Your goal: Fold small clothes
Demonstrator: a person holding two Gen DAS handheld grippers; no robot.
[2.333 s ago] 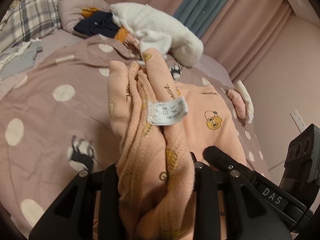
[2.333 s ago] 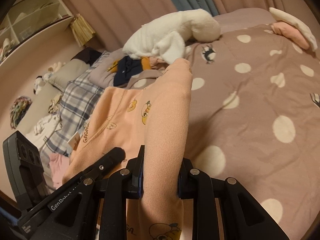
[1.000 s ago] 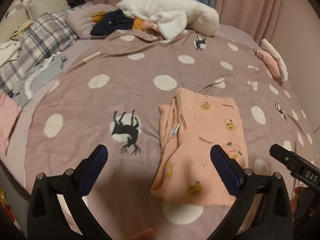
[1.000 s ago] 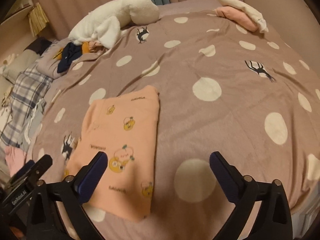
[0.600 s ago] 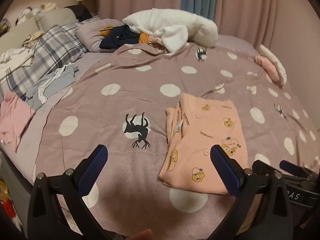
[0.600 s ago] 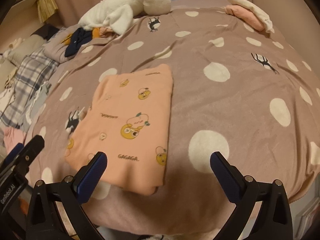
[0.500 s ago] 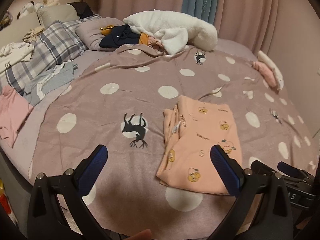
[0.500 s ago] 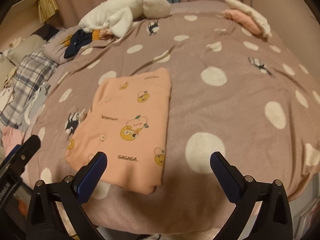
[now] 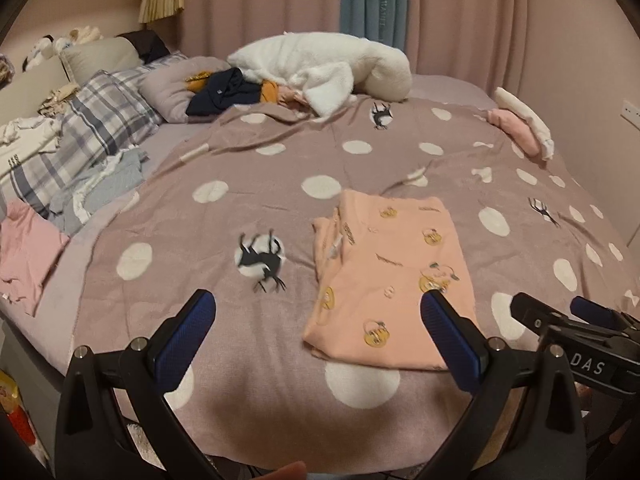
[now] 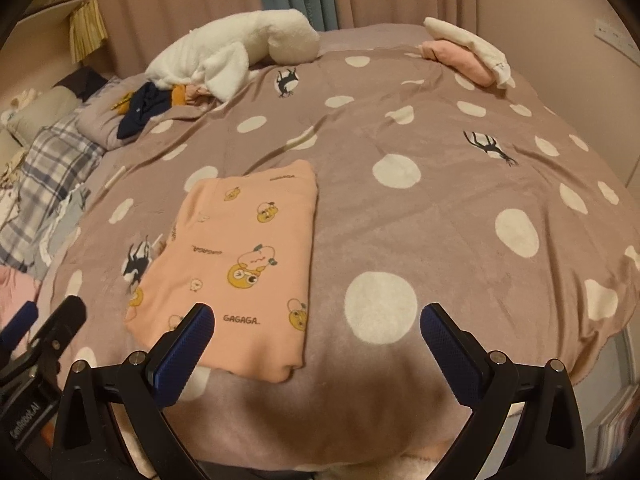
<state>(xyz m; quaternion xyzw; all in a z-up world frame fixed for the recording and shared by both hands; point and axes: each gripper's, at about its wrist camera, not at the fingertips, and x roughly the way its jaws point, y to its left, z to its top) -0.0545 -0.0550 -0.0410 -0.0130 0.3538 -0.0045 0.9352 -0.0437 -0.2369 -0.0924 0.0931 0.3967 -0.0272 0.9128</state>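
The folded top (image 10: 240, 264) lay lengthwise ahead on the bed (image 10: 440, 208), between both hand-held grippers, left (image 9: 316, 320) and right (image 10: 316, 332), each spread wide and empty.

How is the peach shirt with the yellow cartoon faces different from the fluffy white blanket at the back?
The peach cartoon-print shirt is folded flat into a neat rectangle; the fluffy white blanket is a rumpled heap. The shirt lies alone near the front edge of the bed; the blanket lies far back, touching a pile of dark and orange clothes. Both rest on the polka-dot bedspread.
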